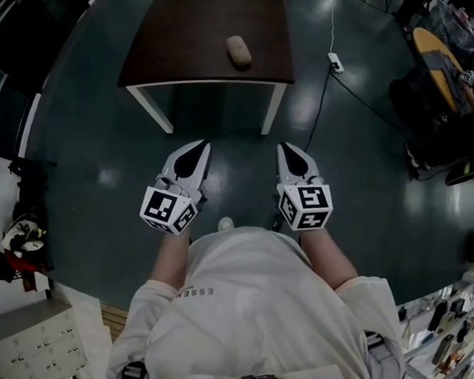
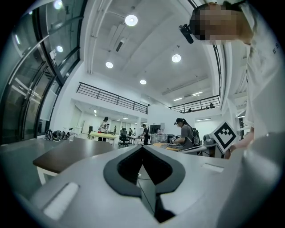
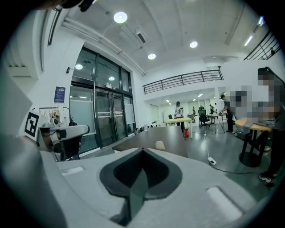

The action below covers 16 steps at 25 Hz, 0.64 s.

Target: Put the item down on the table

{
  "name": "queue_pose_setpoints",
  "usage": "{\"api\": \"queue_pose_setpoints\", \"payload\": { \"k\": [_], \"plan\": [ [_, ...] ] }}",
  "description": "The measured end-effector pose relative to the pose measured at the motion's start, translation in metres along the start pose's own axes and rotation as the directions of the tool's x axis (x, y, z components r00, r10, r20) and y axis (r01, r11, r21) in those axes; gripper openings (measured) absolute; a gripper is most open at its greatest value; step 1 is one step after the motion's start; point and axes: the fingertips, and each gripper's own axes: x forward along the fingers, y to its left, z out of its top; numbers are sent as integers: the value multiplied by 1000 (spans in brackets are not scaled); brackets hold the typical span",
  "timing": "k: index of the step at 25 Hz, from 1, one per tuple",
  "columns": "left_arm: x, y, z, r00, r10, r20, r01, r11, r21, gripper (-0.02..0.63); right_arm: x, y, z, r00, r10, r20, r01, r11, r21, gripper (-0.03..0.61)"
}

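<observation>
1. Left gripper (image 1: 200, 146): jaws closed tip to tip in its own view; nothing between them; held low in front of the person, pointing at the table (image 1: 182, 37).
2. Right gripper (image 1: 285, 148): jaws fully together as well; empty; level with the left one, a clear gap between the two.
3. Item (image 1: 239, 51): pale, oval; lies flat on the dark tabletop, right of middle, nearer the front edge than the far one; well inside every edge; neither gripper touches it.
4. Tabletop around the item is bare on all sides; white front rail and two white legs (image 1: 150, 107) show below the front edge.
5. Open floor (image 1: 229, 184) between the gripper tips and the table front; both grippers well apart from the table.
6. Power strip (image 1: 335, 62) on the floor just right of the table's right edge; its cable (image 1: 318, 109) runs on across the floor near the right leg.
7. Clutter well off to both sides; round yellow table (image 1: 437, 53) at far right.
</observation>
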Motion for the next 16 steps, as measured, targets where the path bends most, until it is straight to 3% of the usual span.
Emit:
{"api": "queue_pose_setpoints", "payload": {
  "k": [16],
  "plan": [
    [15, -6, -1, 1000, 11, -10, -11, 1000, 5, 18, -1, -15, 6, 1000, 8, 10, -8, 1000, -5, -12]
  ]
}}
